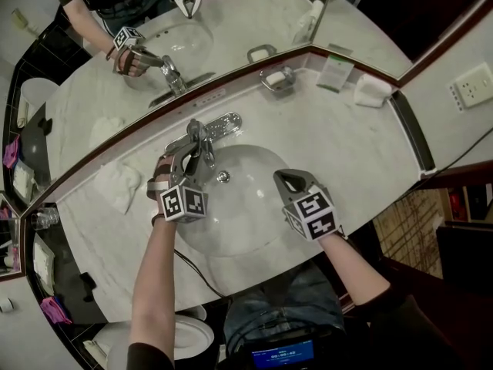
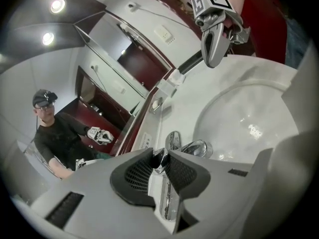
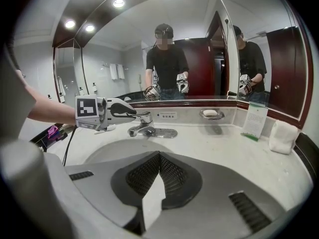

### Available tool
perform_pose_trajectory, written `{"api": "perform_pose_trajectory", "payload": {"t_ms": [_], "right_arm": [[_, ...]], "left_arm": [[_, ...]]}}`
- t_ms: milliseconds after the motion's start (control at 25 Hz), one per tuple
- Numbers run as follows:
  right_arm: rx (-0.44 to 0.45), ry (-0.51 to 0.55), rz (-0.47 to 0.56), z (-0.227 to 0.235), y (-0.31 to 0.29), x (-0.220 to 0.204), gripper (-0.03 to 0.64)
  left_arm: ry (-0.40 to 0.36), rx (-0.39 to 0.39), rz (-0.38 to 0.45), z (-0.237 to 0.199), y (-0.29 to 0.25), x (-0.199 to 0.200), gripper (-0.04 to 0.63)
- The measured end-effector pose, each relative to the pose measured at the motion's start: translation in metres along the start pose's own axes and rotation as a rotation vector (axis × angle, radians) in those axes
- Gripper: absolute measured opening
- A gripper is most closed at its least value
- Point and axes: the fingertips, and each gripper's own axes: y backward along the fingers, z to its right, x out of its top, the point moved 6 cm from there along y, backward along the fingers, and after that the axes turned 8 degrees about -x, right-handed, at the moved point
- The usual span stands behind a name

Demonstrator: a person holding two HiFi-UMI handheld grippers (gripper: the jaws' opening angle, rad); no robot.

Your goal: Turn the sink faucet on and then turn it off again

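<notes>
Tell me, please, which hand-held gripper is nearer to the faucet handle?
Left. The left hand-held gripper is closed on the faucet handle itself; the right hand-held gripper hangs shut over the sink basin's near side, clear of it.

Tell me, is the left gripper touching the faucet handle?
Touching. The left gripper view shows the left gripper with its fingers pressed on both sides of the chrome faucet handle, with no gap.

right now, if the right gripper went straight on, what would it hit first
Most likely the sink basin: the shut right gripper aims down into the bowl, short of the faucet. Depth is unclear.
</notes>
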Motion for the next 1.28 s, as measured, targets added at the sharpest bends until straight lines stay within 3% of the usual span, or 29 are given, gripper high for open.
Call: {"api": "perform_pose_trajectory", "payload": {"t_ms": [560,840,1080,1280], "right_arm": [[0.011,-0.006,0.008,0.002,-0.003,0.008,0.021],[0.01,-0.009,0.012,0.006,-0.003,0.012,0.021],[0.006,-0.016,0.014,0.01,-0.003,0.016,0.021],[0.006,-0.02,0.013,0.014,-0.005,0.017,0.021]], "left_arm": [[0.144,-0.092,0.014,-0.026,-0.002,0.008,0.075],[0.169,-0.148,0.016,-0.028,-0.007,-0.002,0.075],[0.237,-0.16,0.031,-0.042,-0.011,0.0,0.075],[0.241,-0.17,0.033,-0.043,-0.012,0.0,0.075]]}}
